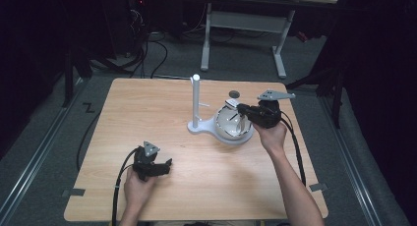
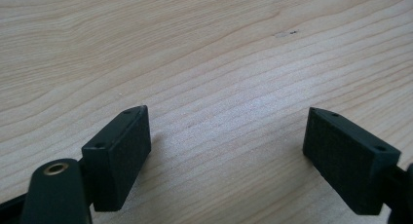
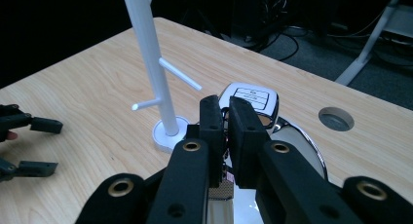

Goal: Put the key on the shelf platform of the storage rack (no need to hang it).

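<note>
While pinching white labelled tag [image 3: 251,100] narrowly with right gripper [image 3: 224,107], hovered beside tall white pegged stand [image 3: 146,53]. Seemingly hung nothing yet. Rested left gripper [image 2: 226,121] wide-jawed, empty, well apart from stand.

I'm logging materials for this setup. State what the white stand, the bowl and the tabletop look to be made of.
White stand: probably plastic or painted metal, matte, uniformly white, with thin pegs.
Bowl: likely polished metal inside, since it mirrors the light; its outside looks white.
Tabletop: wood or wood-look laminate, pale, with a fine grain pattern and smooth low sheen; which of the two cannot be told.
</note>
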